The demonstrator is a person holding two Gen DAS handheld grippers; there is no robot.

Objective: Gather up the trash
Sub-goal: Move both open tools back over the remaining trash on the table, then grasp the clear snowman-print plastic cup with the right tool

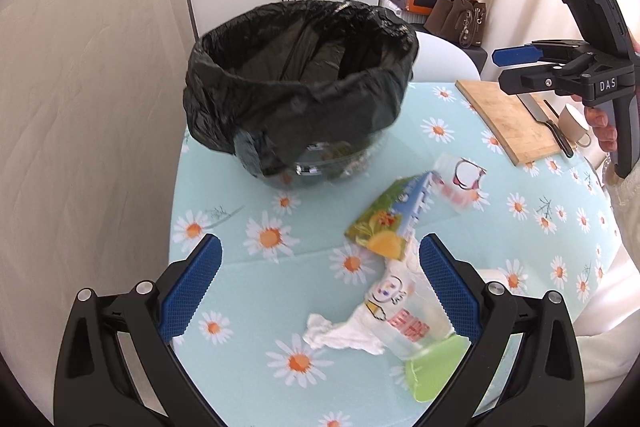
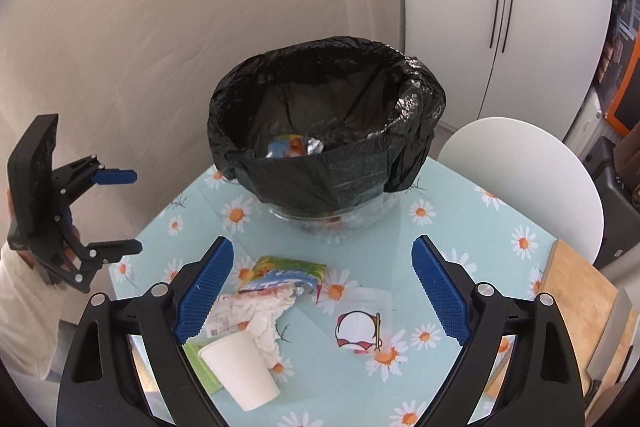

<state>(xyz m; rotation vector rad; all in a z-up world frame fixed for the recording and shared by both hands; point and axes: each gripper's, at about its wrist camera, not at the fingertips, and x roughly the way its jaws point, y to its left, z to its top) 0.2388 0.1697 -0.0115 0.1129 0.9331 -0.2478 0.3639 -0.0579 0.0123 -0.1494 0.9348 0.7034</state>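
Trash waiting on the desk (image 2: 440, 259)
Both grippers, left gripper (image 1: 320, 287) and right gripper (image 2: 322, 291), gape apart; the paper cup (image 2: 240, 371) looks light and crushable, so pinch its rim.

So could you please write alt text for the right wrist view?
The open right gripper hovers over trash on a daisy-print table: a paper cup, a tissue, a juice carton and a clear wrapper. Behind stands a black-lined bin; the left gripper is open at left.

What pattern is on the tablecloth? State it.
White daisies with orange centres on pale blue tablecloth; clearest in the right wrist view.
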